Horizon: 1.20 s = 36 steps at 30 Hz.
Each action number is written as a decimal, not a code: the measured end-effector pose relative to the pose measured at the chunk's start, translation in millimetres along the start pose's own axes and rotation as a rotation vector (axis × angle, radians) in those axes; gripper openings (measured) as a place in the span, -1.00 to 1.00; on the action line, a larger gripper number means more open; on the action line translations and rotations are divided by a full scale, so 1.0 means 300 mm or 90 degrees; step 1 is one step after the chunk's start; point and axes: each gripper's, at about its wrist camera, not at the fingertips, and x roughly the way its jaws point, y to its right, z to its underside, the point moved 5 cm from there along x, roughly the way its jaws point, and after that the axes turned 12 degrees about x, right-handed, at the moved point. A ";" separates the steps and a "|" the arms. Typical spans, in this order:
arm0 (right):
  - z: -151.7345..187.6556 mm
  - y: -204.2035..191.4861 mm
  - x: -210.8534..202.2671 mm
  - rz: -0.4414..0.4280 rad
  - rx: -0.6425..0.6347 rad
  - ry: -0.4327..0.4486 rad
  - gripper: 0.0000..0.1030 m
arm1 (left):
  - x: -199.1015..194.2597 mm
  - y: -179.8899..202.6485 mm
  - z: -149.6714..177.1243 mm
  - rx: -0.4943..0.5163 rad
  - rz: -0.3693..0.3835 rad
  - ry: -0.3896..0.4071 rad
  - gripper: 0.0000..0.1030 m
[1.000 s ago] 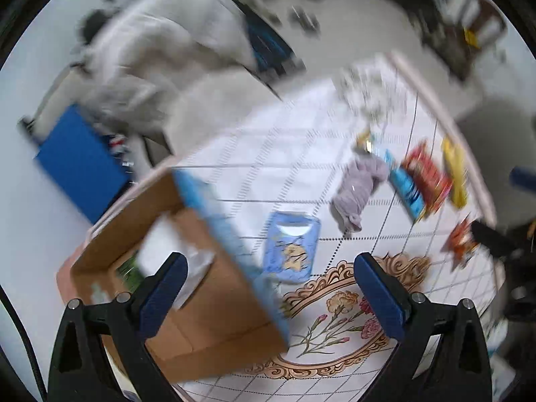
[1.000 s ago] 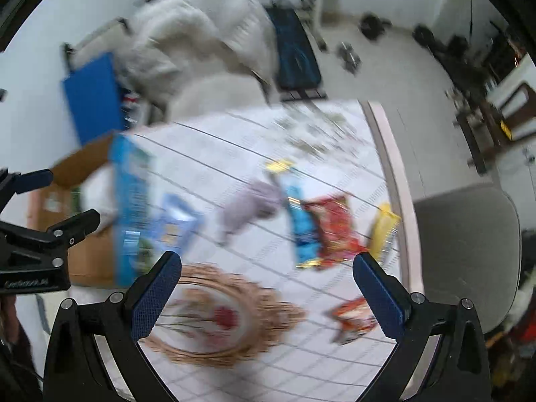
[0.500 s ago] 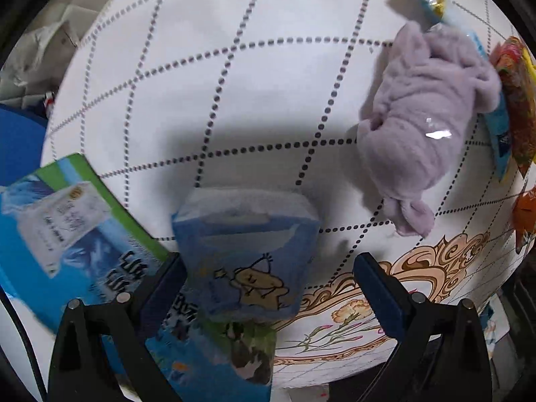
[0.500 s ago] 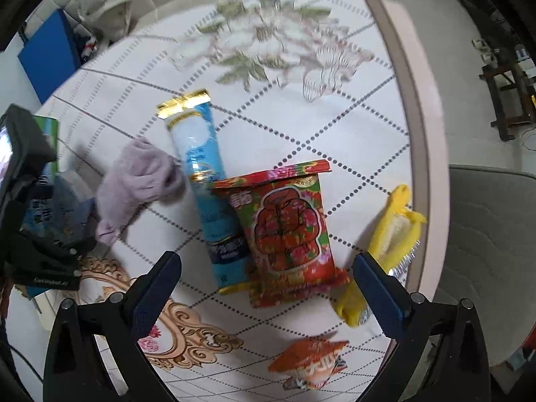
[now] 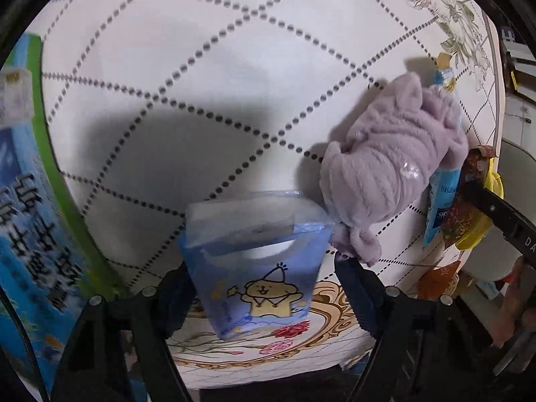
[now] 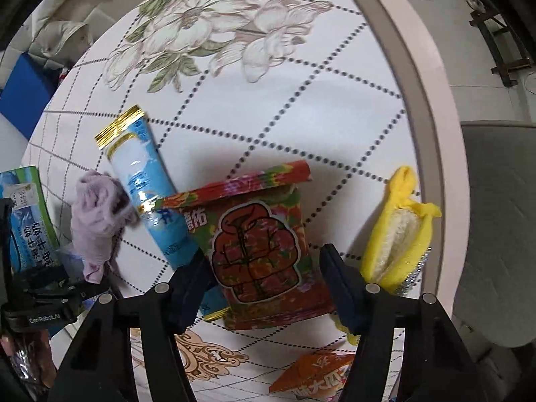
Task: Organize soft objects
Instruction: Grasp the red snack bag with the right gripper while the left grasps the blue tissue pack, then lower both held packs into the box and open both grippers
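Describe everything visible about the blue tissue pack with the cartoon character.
The blue tissue pack is a soft, translucent plastic packet printed with a yellow cartoon dog and stars; white tissue shows through its top. It lies on the tablecloth between the open left claw's fingers, its corner beside the purple plush cloth. Whether the fingers touch it is unclear.

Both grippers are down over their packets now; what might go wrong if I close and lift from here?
1. The left gripper straddles the blue tissue pack, but the purple plush lies against its right corner and may get pinched or dragged.
2. The right gripper straddles the red snack bag, which overlaps the blue tube packet; lifting could shift it.
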 end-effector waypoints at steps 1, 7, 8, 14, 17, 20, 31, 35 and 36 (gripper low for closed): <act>0.005 0.006 0.002 0.006 -0.002 0.001 0.31 | 0.017 0.000 0.014 -0.004 0.001 -0.003 0.51; -0.017 0.029 0.037 0.025 -0.005 -0.020 0.31 | 0.074 0.025 0.073 0.008 -0.019 0.005 0.51; -0.010 0.033 0.049 0.028 -0.004 -0.024 0.31 | 0.079 0.048 0.073 0.010 -0.025 0.005 0.51; 0.053 0.056 0.062 0.066 -0.015 -0.007 -0.03 | 0.064 0.112 0.119 0.031 -0.080 0.038 -0.28; 0.093 0.060 0.011 0.085 -0.019 0.020 -0.07 | 0.006 0.132 0.146 0.026 -0.077 0.078 -0.31; 0.146 0.048 -0.100 0.071 -0.023 0.057 -0.07 | -0.091 0.147 0.203 0.027 -0.072 0.135 -0.31; 0.394 -0.523 -0.507 -0.071 -0.197 0.152 -0.07 | -0.670 -0.177 0.407 -0.026 -0.051 0.293 -0.31; 0.540 -0.831 -0.484 -0.124 -0.259 0.128 -0.07 | -0.752 -0.423 0.494 -0.076 -0.091 0.285 -0.30; 0.575 -0.906 -0.463 -0.129 -0.268 0.118 -0.07 | -0.749 -0.495 0.516 -0.089 -0.103 0.271 -0.30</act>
